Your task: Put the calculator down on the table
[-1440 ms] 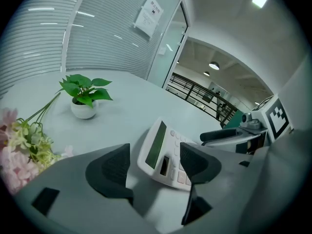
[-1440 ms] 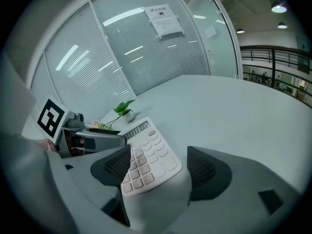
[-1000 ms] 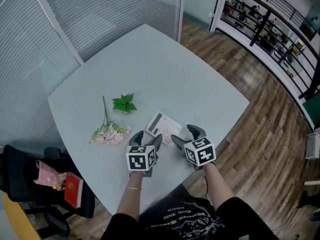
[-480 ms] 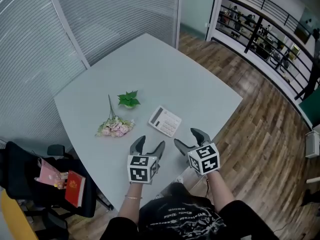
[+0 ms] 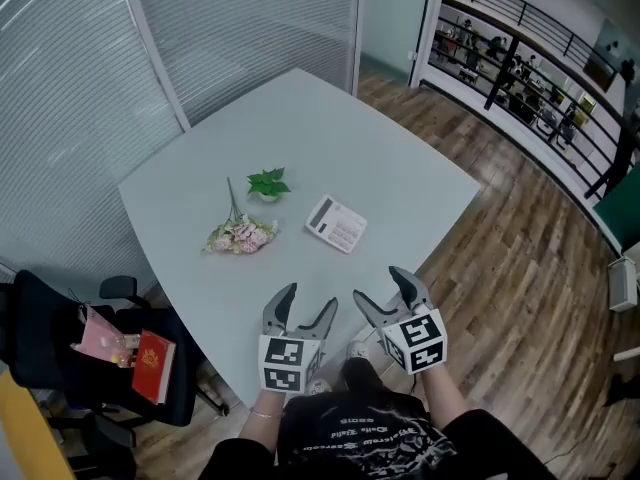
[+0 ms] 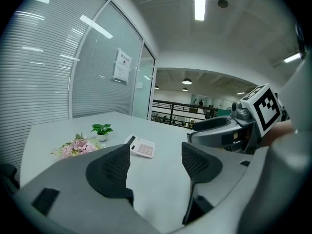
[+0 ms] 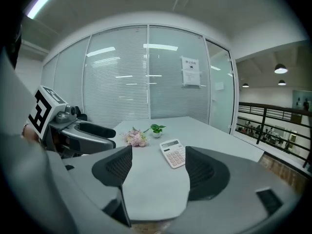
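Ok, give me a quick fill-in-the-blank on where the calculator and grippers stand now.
1. The calculator lies flat on the ___.
2. The left gripper and the right gripper are both ___, holding nothing.
3. In the head view, the pink flowers lie to the calculator's ___.
Missing words: table; open; left.

Matt table [image 5: 300,128]; plastic calculator [image 5: 336,224]; glossy wood floor [image 5: 520,208]

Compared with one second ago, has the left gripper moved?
Yes. The left gripper has drawn back toward the person: it was right beside the calculator, and now it is at the near edge of the table, clear of it.
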Demonstrator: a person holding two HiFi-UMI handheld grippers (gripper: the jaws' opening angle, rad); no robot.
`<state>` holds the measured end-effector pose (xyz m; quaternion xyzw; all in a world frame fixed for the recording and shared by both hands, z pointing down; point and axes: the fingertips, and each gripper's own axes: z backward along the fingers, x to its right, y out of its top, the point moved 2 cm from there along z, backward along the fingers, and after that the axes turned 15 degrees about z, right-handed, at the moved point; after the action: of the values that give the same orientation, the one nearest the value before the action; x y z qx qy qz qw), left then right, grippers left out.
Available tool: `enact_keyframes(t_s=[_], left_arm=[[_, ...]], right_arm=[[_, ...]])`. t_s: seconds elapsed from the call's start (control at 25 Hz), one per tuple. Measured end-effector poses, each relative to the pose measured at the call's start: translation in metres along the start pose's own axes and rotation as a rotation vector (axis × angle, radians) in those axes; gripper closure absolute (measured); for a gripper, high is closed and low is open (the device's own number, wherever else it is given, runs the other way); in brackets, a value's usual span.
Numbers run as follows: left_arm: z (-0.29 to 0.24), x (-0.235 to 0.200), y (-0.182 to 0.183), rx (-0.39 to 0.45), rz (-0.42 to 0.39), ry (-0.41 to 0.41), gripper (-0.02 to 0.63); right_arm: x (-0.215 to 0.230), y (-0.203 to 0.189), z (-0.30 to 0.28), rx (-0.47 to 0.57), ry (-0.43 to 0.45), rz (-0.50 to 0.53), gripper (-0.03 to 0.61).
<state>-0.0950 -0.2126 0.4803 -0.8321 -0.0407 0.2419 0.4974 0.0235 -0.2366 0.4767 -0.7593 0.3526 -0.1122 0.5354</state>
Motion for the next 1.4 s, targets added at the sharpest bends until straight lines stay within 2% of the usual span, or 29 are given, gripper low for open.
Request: enact_keyframes(t_s=[0.2,0.52,0.6,0.72,0.88,0.96,1.12,1.2,1.24,1.4], left_arm=[[0.036,0.011,-0.026,-0.001,0.021,-0.039,0.268],[0.083,0.020,-0.062,0.030,-0.051,-0.023,0.268],[0.089,0.021,-0.071,0.022,-0.031,-0.027,0.268],[0.094,0.019,-0.076,0.016,0.009,-0.027,0.268],[0.101,0.015,-0.073,0.036,-0.032,0.003,0.273],[0.104,0.015,-0.069,0.059,-0.034,0.009,0.354],[0.107,0.016,-0.070,0.074,-0.015,-0.005,0.488],[0.104,0.012,-0.074,0.054,-0.026,0.018,0.578],[0.103,0.010,-0.076,0.041,-0.031,0.027,0.582],[0.104,0.013,-0.075,0.047,0.003,-0.014,0.594]], right_arm=[[-0.032,-0.007,0.031,0.010,-0.020,0.010,0.232],[-0.077,-0.022,0.059,0.033,-0.004,0.025,0.232],[-0.085,-0.027,0.063,0.022,0.000,0.033,0.232],[-0.094,-0.032,0.064,0.012,0.015,0.029,0.232],[-0.098,-0.031,0.069,0.020,0.005,0.046,0.271],[-0.096,-0.027,0.071,0.032,-0.015,0.062,0.363],[-0.101,-0.021,0.072,0.052,0.006,0.087,0.452],[-0.104,-0.023,0.070,0.053,0.013,0.086,0.539],[-0.105,-0.023,0.070,0.050,0.015,0.086,0.563],[-0.111,-0.020,0.068,0.047,0.041,0.119,0.571]])
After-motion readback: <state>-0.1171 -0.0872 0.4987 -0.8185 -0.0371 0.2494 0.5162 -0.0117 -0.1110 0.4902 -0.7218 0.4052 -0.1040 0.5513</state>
